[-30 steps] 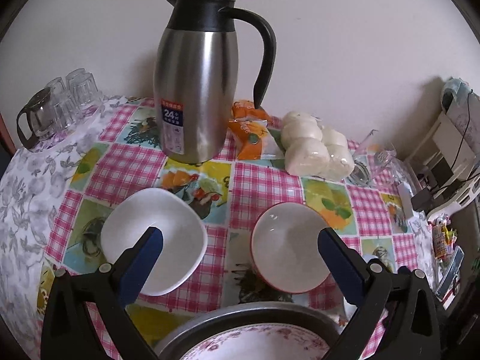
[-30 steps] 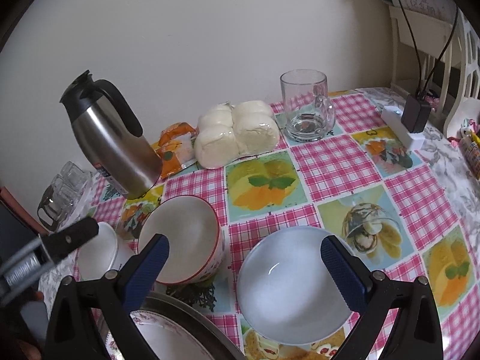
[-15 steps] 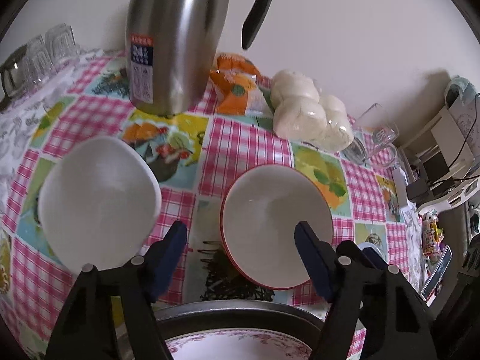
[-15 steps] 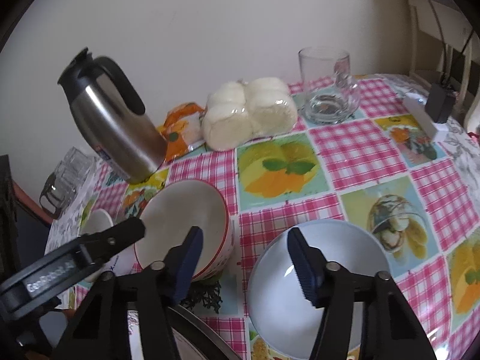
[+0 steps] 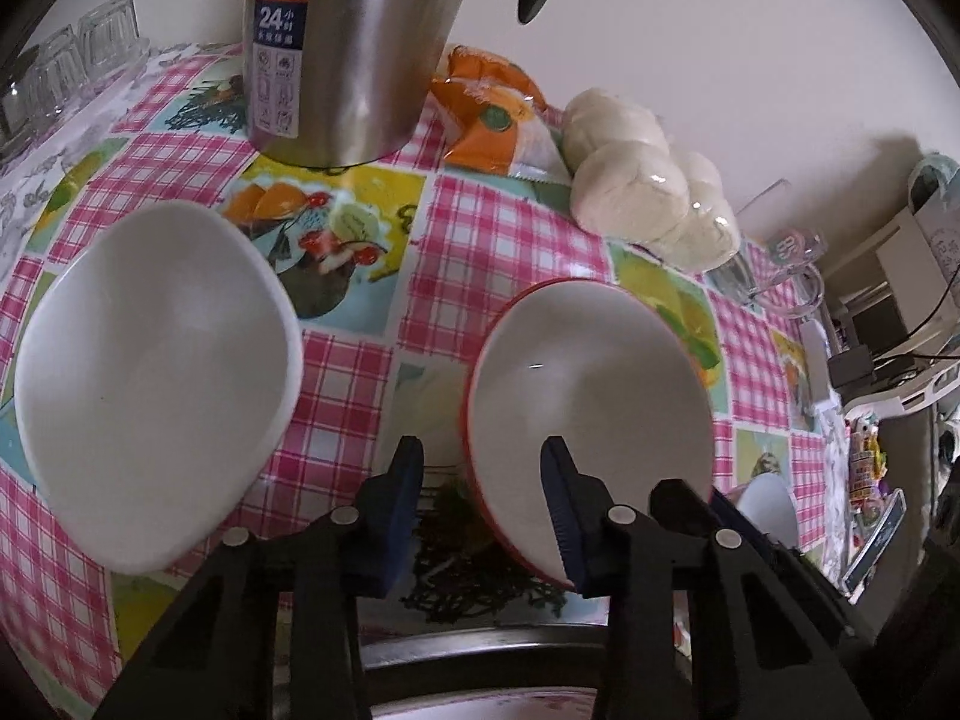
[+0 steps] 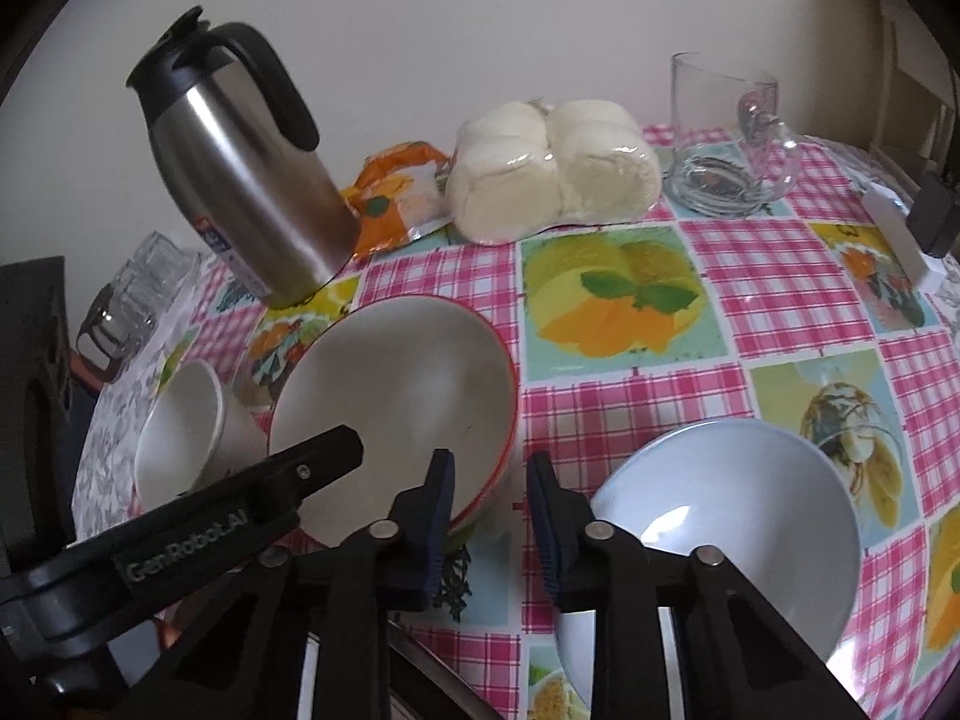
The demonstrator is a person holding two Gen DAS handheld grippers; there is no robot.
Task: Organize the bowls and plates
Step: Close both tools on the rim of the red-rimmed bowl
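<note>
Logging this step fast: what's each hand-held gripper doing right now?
Left hand-held gripper: closing over the rim of the red-rimmed white ceramic bowl, not yet clamped.
Right hand-held gripper: closing, nothing held.

- A home dining table (image 6: 606,420) stands against a plain pale wall (image 6: 480,18), covered in a pink-checked oilcloth printed with fruit pictures.
- A steel vacuum jug (image 6: 252,180) with a black handle stands at the back, beside an orange snack packet (image 6: 396,192) and a plastic-wrapped pack of white steamed buns (image 6: 552,171).
- Household crockery sits in front: a red-rimmed bowl (image 5: 588,414), a white dish (image 5: 150,360) and a pale blue bowl (image 6: 732,534).
- A glass mug (image 6: 726,138) and a cluster of small drinking glasses (image 5: 78,60) stand at the table's edges.
- A white power strip with a black adapter (image 6: 933,216) lies at the right-hand edge; cluttered shelves (image 5: 888,312) and cables show beyond.
</note>
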